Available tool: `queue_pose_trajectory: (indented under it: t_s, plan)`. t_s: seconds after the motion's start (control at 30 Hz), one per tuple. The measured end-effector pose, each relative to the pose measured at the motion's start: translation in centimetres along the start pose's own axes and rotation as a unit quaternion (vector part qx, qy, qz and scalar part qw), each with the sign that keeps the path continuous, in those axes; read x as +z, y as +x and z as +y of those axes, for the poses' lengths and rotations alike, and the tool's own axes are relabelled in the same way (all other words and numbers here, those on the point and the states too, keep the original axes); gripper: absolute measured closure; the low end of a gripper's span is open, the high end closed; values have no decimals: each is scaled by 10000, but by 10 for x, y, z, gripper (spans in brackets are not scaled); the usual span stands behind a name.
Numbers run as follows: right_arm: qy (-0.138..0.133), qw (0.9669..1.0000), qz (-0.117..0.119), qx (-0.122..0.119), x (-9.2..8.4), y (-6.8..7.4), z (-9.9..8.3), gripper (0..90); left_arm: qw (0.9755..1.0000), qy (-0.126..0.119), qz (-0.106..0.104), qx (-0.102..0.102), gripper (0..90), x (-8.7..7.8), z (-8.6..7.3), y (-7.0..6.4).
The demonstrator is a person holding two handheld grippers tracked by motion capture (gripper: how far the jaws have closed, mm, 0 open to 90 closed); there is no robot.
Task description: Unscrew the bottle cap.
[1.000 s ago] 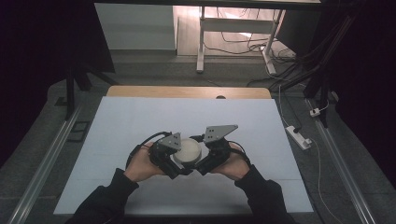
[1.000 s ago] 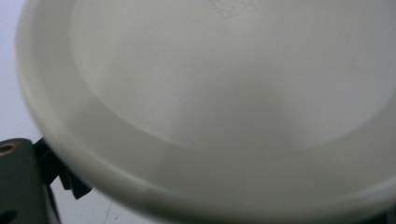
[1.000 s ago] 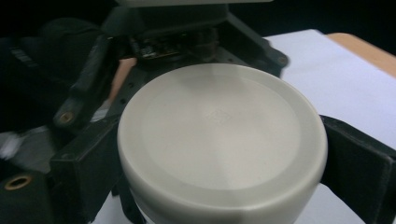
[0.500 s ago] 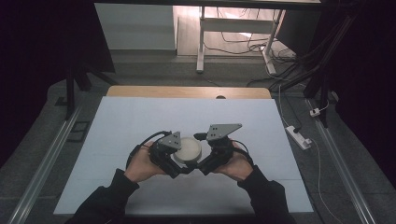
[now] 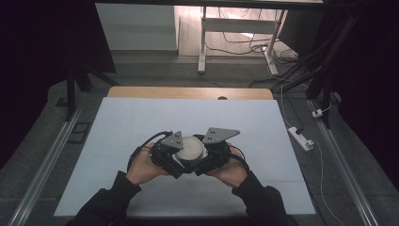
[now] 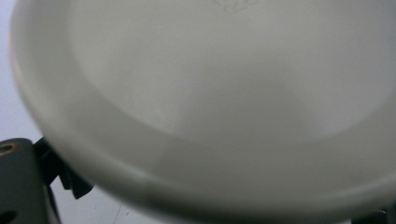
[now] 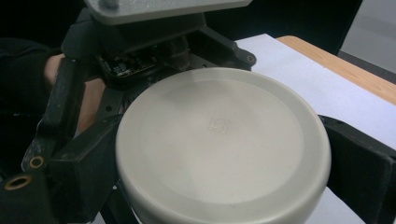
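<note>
Dim room, cables and a desk frame behind; from the high view, a pale sheet (image 5: pixel 141 127) spread over the table (image 5: pixel 188 92), and near its front middle a round white lid (image 5: pixel 189 148) pinched between the left gripper (image 5: pixel 170 157) and the right gripper (image 5: pixel 209 157), hands brought close together, likely so that each side steadies the other's hold. Seen from the left gripper view: lid (image 6: pixel 224 93) pressed right up against the camera, blurred, jaw tips hidden beneath its rim, so cannot tell how far apart they stand. Seen from the right gripper view: lid (image 7: pixel 222 144) flat side up, clamped at its rim between both black jaws, the left gripper (image 7: pixel 140 56) touching the far edge, probably to twist or pull.
</note>
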State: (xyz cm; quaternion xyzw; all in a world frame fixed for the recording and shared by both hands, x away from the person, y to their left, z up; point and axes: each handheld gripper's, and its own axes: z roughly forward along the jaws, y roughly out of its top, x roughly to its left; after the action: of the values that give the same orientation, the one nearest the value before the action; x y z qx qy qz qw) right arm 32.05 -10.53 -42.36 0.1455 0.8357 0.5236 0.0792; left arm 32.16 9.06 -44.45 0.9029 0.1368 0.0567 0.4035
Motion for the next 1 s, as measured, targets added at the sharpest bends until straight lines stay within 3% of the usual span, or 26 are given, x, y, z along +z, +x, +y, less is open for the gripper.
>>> queue_pose_trajectory:
  t_s: [0.1,0.27,0.43,0.53,0.77,1.0]
  plan:
    - [2,9999,103,-60,-1,0,0,70,9999,-18,-112,82,75,-1,-1,0]
    - [68,9985,520,-152,-2,-5,-2,71,9990,42,-359,276,75,1,-2,0]
    - [104,9941,1043,-292,-2,-10,-5,71,9965,104,-665,497,75,2,-4,-1]
    - [132,9918,1218,-370,-2,-10,-7,72,9956,134,-732,572,75,3,-4,-1]
    - [-21,9913,1290,-241,-5,-13,-5,73,9955,158,-722,591,75,5,-6,-1]
    - [-18,9927,1175,-288,-8,-13,-3,73,9962,209,-646,548,75,8,-6,0]
